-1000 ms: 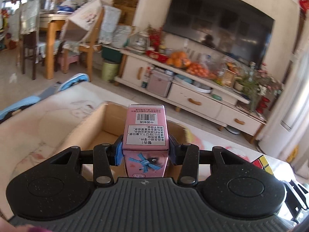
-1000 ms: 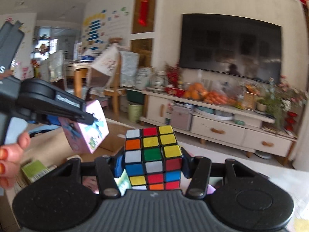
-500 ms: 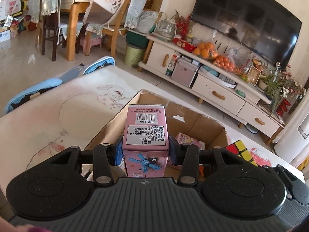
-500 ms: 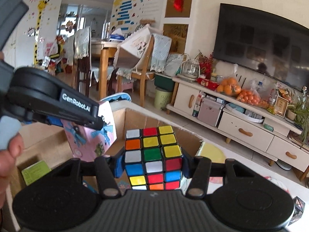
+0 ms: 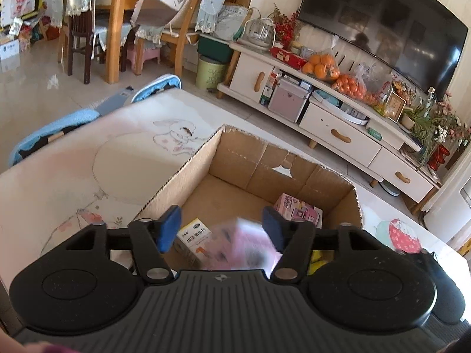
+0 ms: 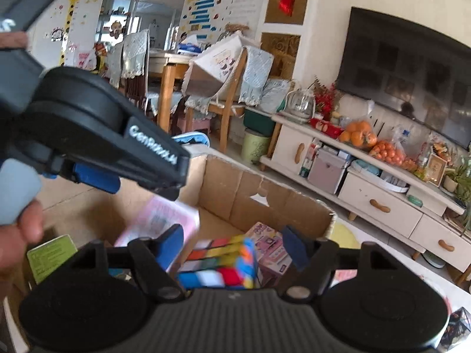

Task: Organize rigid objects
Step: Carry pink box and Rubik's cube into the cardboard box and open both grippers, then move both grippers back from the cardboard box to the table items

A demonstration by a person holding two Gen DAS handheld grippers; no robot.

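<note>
A brown cardboard box (image 5: 259, 161) fills mid-frame. Inside blur a pink carton (image 5: 244, 247) and a red, blue, yellow and orange cube (image 6: 223, 261). Lower-frame finger pads (image 5: 169, 228) are blue.

walls: cream, TV (image 5: 385, 26) mounted, kids' stickers (image 6: 206, 3)
floor: glossy pale tile (image 5: 35, 94)
furniture: white TV cabinet (image 5: 338, 129), wood dining table (image 5: 117, 14), chairs (image 5: 182, 29)
light: bright daylight

Pink carton (image 5: 241, 244) and cube (image 6: 220, 261) motion-blurred
</note>
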